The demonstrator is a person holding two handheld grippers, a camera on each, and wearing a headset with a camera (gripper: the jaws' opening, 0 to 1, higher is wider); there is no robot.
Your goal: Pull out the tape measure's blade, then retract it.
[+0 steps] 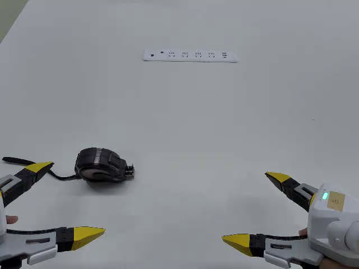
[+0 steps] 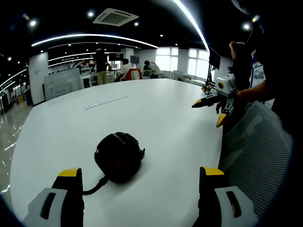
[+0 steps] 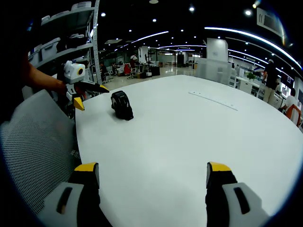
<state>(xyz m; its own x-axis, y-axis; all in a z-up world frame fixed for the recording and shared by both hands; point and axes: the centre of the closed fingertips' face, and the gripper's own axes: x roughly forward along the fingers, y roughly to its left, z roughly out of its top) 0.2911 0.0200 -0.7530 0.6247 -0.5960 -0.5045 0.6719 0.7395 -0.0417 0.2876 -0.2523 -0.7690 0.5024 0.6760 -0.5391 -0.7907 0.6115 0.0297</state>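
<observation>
Tape measure [image 1: 101, 165] lies free; left tool [image 1: 77, 197] near it, right tool [image 1: 245, 206] well apart, both spread wide. Risk: unpinned, it skids.

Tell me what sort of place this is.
Probably an open-plan office or lab: a large white table with a power strip, a ceiling air-conditioning unit and strip lights overhead, and people at desks in the background.

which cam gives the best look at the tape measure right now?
Head view: the tape measure lies side-on and well lit, blade tip on one end, strap on the other. Left gripper view shows it close but as a dark lump. Right gripper view has it small and far.
</observation>
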